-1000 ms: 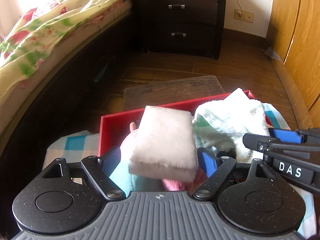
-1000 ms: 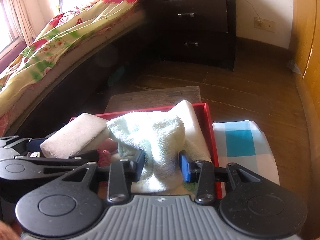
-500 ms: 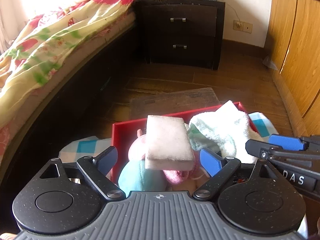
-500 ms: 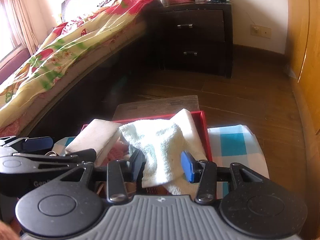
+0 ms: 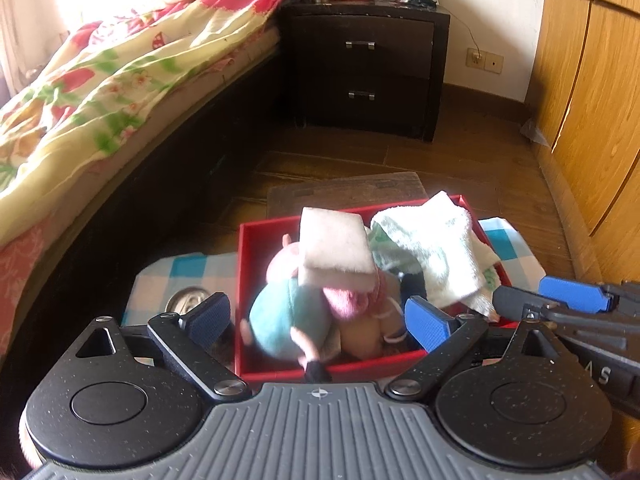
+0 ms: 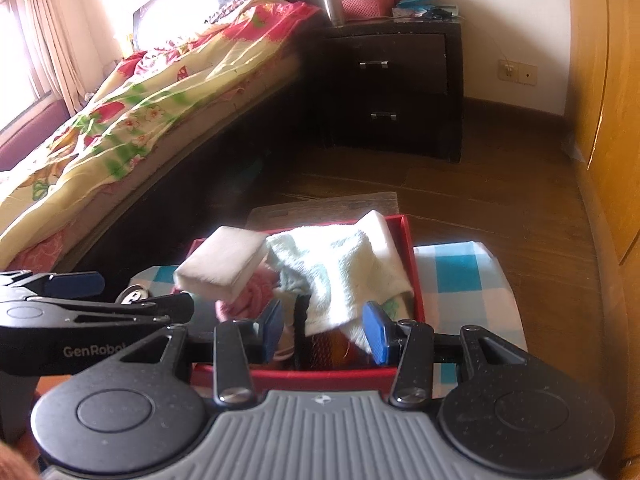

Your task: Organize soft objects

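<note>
Bed [image 5: 120, 80] with floral quilt at left, dark nightstand [image 5: 368, 72] with two drawers ahead, wooden wardrobe [image 5: 588, 100] at right; a can [image 5: 188, 300] sits on the blue-checked cloth [image 5: 188, 272] just beside the red box [image 5: 248, 280]. In the box — one white sponge [image 5: 334, 248] atop one pink-and-teal plush toy [image 5: 288, 316], one pale towel [image 5: 436, 248] heaped at its right side. Left tongs [image 5: 318, 320] and right tongs [image 6: 324, 326] both stand apart, empty, over the box's near edge; "GenRobo" reads on the left tool in the right wrist view.
</note>
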The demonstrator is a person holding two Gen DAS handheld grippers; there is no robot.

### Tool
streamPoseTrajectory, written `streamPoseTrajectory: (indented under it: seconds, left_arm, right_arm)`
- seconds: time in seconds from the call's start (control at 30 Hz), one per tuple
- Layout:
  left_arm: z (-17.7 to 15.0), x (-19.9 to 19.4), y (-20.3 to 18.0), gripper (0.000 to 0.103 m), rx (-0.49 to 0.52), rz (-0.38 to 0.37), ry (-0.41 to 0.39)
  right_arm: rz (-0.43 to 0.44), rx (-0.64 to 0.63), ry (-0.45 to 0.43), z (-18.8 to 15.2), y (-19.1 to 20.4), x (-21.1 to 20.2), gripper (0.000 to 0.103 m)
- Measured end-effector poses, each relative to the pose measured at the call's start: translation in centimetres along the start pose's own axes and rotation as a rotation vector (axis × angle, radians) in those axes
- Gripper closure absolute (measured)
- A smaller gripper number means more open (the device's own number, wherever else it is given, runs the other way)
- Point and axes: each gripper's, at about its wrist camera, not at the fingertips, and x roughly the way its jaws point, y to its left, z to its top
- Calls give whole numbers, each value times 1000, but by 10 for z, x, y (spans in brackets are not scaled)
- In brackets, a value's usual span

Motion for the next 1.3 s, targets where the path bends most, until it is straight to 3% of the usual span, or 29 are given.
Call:
streamPoseTrajectory:
  seconds: [0.6,1.3]
  left_arm:
    - [-41,-61,8,12,-23,34,-17]
    - [-87,-73,31,12,-119,27,-16]
  right_arm:
    - [23,-16,-11,-39,23,-59,81]
    - [61,-42,-14,-70,41,-67,81]
